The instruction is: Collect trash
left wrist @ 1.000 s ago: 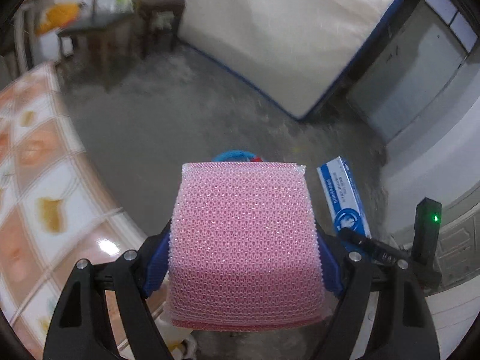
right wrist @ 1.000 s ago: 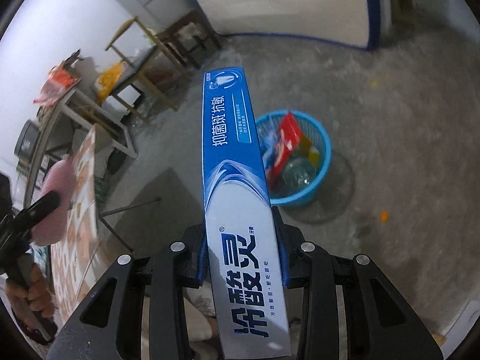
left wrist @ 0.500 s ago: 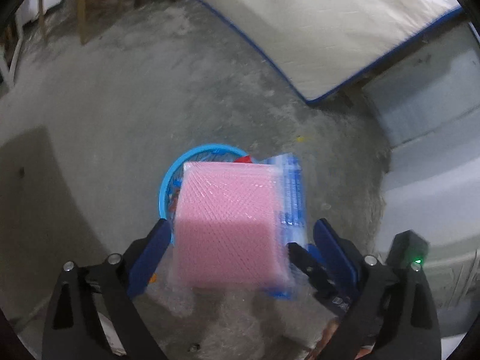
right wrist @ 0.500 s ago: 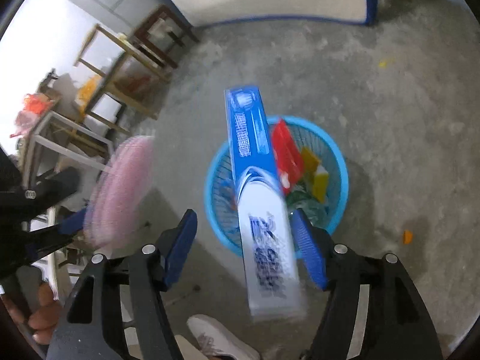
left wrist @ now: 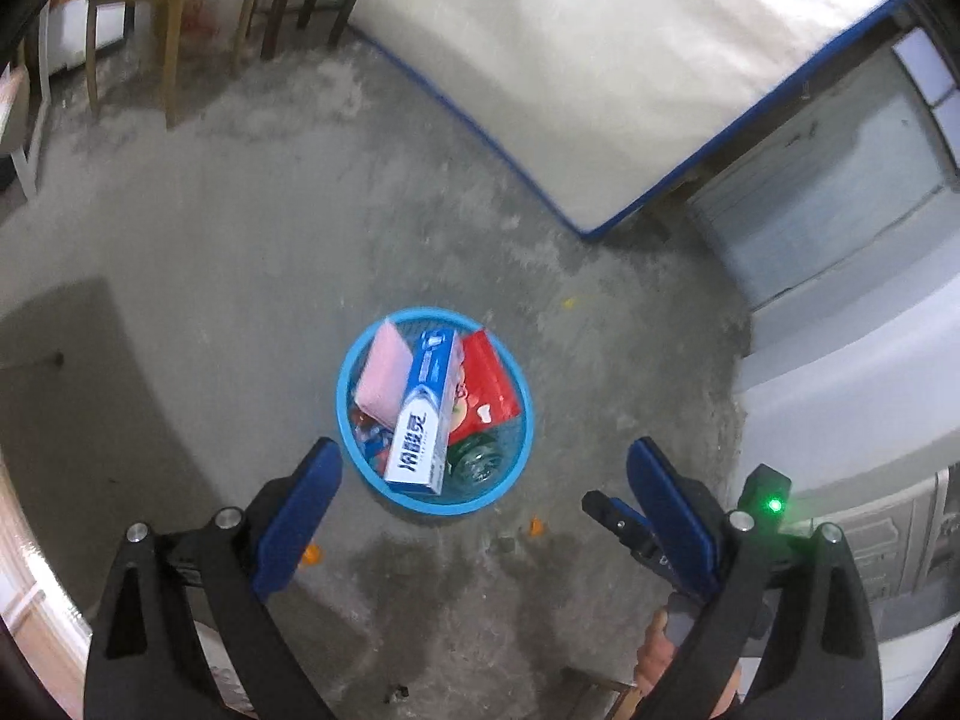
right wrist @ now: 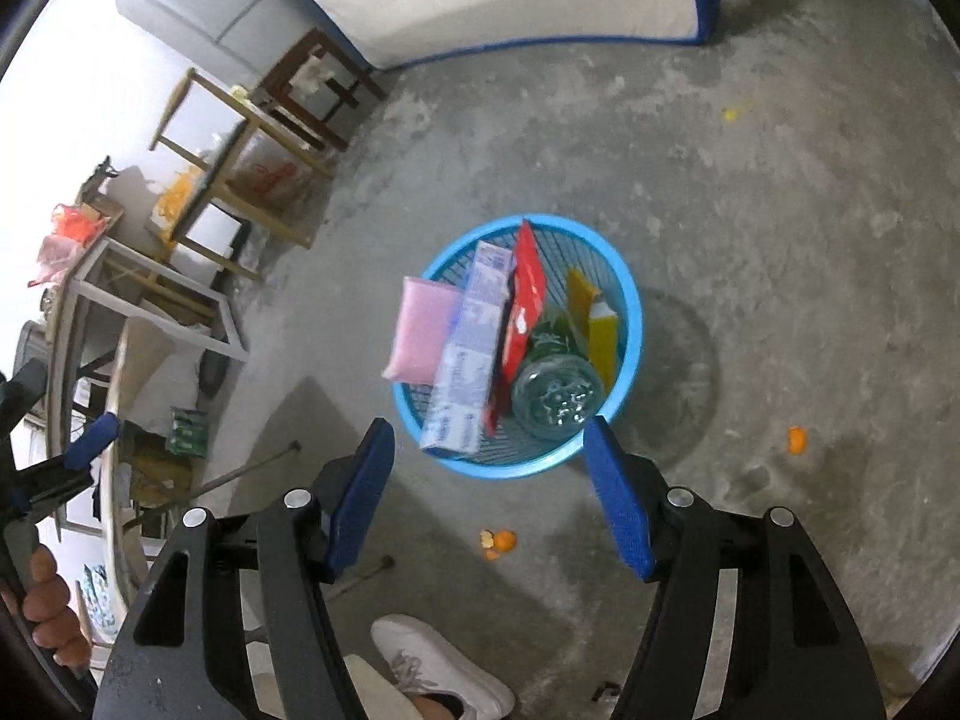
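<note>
Both grippers hang above the blue basket [left wrist: 521, 414], nothing in either. The left gripper [left wrist: 483, 480] has its blue fingers [left wrist: 297, 516] spread wide with only bare floor and the basket's near rim between them. The right gripper [right wrist: 489, 468] has its fingers [right wrist: 618, 504] apart too, somewhat less wide, and touches nothing.

A second ago the left fingers were clamped on the pink sponge pack [left wrist: 379, 373] and the right on the toothpaste box [left wrist: 423, 414]; both sets have just been opening, and both things have dropped into the basket. The sponge pack leans against the basket's left wall, standing up past the rim. The toothpaste box lies slanted just right of it, its near end resting by the basket's near rim. Right of the box sit a red packet [left wrist: 489, 384], a clear bottle [right wrist: 555, 396] and a yellow pack [right wrist: 600, 330].

The basket stands on a rough, stained concrete floor [left wrist: 240, 252]. Bits of orange peel [right wrist: 501, 540] lie scattered just on the near side of it, and a white shoe [right wrist: 444, 669] shows closer still. Beyond the basket a white mattress with blue edging [left wrist: 600, 60] leans against the wall. To the basket's far left stand wooden chairs [right wrist: 312, 90] and a cluttered bench [right wrist: 144, 294].
</note>
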{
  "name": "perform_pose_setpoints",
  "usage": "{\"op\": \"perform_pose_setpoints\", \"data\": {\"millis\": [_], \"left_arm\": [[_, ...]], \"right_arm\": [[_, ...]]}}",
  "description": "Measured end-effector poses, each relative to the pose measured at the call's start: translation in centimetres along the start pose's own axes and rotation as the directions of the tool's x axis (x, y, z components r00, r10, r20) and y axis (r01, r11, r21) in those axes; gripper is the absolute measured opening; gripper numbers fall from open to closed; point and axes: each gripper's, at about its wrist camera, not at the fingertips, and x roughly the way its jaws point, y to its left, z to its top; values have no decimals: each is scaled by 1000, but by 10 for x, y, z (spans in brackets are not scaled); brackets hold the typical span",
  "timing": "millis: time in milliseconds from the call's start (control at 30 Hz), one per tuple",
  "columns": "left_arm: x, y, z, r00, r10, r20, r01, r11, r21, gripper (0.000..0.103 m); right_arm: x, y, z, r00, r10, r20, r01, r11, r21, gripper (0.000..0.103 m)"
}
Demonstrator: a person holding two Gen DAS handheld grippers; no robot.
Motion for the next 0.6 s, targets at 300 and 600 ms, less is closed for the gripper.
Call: {"op": "perform_pose_setpoints", "data": {"millis": [300,600], "left_arm": [[-148,-15,-72,969,66,238,-98,987,129,97],[-240,25,-190,845,329,420,-332,941,-69,97]], "right_arm": [[-61,59,-35,991,97,87,-81,981,-176,75],[-122,161,-94,966,176,187,-57,858,-510,95]]}}
